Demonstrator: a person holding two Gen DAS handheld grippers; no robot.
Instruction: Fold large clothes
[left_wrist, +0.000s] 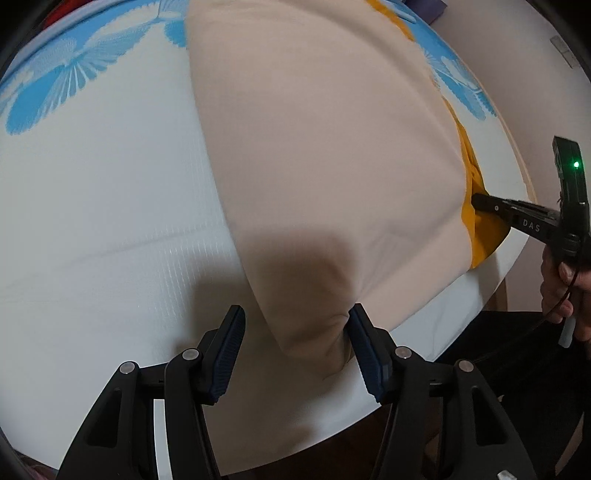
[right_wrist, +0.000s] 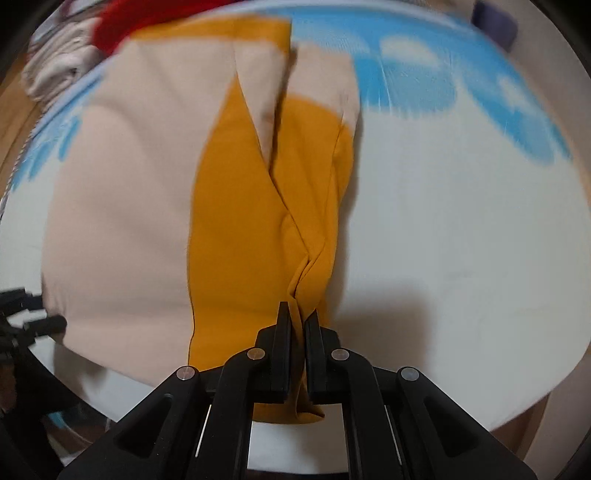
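Note:
A large beige and mustard-yellow garment (left_wrist: 325, 155) lies spread on a white bed sheet with blue flower print (left_wrist: 103, 192). My left gripper (left_wrist: 295, 325) is open, its jaws wide apart around the near beige corner of the garment; the cloth touches the right pad. My right gripper (right_wrist: 298, 314) is shut on a pinched fold of the yellow part (right_wrist: 258, 221) of the garment near the bed's front edge. It also shows in the left wrist view (left_wrist: 476, 201), at the garment's right side.
A pile of red and pale clothes (right_wrist: 74, 48) lies at the far left of the bed. The bed edge (left_wrist: 461, 306) runs close in front of both grippers. A pale wall (left_wrist: 517, 74) stands to the right.

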